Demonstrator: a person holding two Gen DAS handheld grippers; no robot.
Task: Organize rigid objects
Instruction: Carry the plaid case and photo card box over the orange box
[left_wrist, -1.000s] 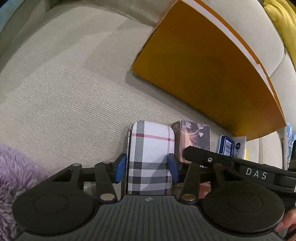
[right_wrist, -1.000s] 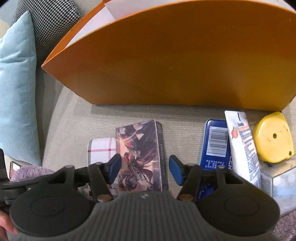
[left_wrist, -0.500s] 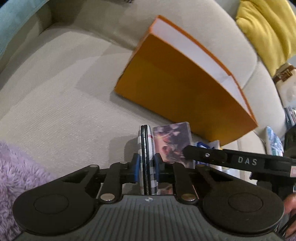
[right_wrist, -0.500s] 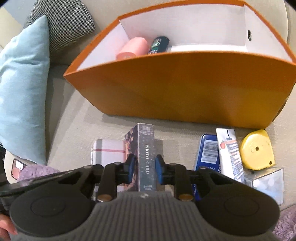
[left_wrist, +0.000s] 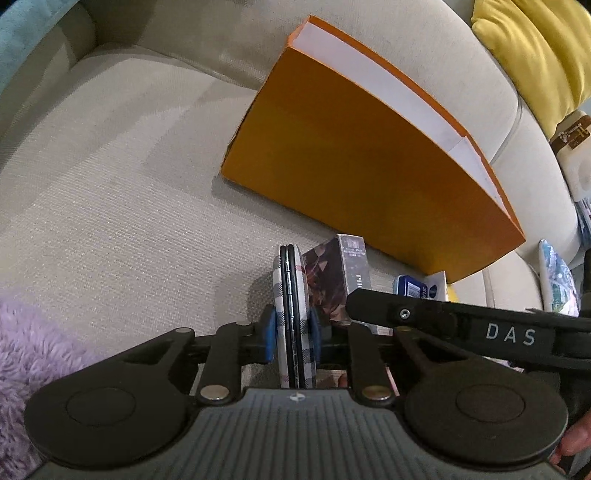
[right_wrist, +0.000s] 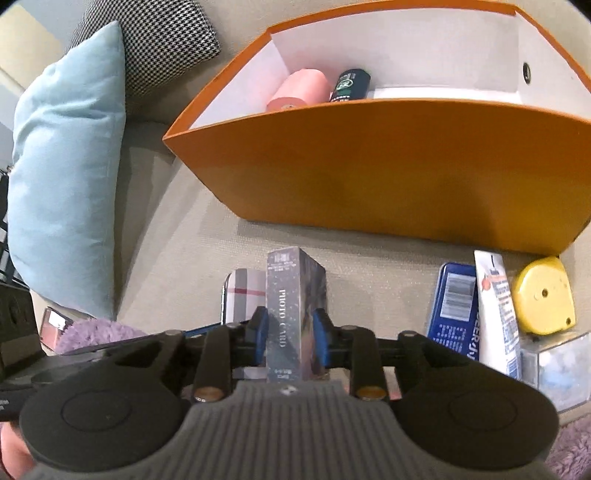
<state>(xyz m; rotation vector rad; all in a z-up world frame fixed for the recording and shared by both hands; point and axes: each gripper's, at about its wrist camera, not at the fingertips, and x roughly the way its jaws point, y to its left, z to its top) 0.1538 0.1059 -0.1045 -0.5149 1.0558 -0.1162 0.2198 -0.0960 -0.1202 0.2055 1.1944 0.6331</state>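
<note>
- Left wrist view: your left gripper is clenched on the plaid case, blue pads pressing its two broad faces. You hold it edge-on, seam toward the camera, likely so the thin profile can slide down into the box. It sits near the middle, above the beige sofa seat.
- The orange box lies beyond and to the right, its open white mouth turned away from this camera. Just right of the case is the photo card box, in your other tool.
- Right wrist view: your right gripper grasps the photo card box by its long sides, narrow face up; its jaws are easing apart a little, though the pads are on the box.
- The orange box stands far and centre, already holding a pink roll and a dark bottle. The blue tin, tube and yellow tape measure wait at the right, just before the box's front wall.
</note>
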